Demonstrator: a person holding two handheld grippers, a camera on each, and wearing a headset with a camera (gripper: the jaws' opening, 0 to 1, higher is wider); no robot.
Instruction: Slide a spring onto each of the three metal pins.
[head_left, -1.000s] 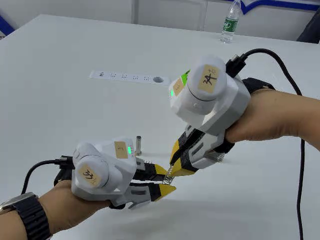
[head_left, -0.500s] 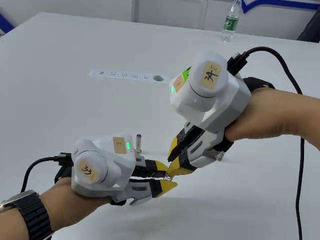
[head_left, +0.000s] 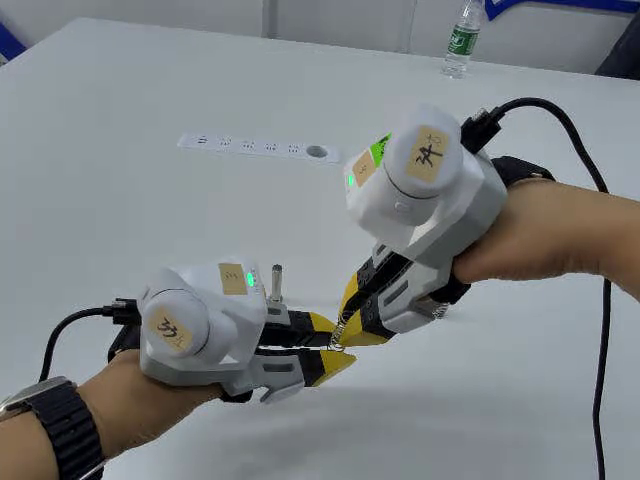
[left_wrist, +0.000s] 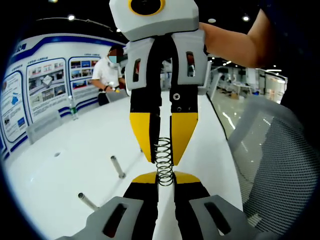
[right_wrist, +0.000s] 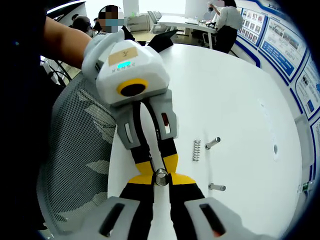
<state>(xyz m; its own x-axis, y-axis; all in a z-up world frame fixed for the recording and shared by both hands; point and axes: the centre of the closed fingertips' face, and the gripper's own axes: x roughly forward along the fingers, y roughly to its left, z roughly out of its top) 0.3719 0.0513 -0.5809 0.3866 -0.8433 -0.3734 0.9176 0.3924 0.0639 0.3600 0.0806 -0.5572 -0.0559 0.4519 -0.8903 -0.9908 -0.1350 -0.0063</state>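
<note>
Toward the near edge of the tabletop (head_left: 120, 230), the left gripper (head_left: 330, 345) is clenched on what looks like a thin pin (head_left: 290, 348), though it is too slender to be sure. The spring (left_wrist: 163, 161) sits tip to tip between both tools, pinched in the right gripper (head_left: 350, 325), its free end touching the left jaws. Judged from this, the step in hand is threading this spring onto the held pin. The next move calls for lining coil and pin on one axis, then pushing along it. Just beyond stands an upright pin (head_left: 276, 283). A loose spring (right_wrist: 196, 150) lies on the tabletop, so more threading remains.
</note>
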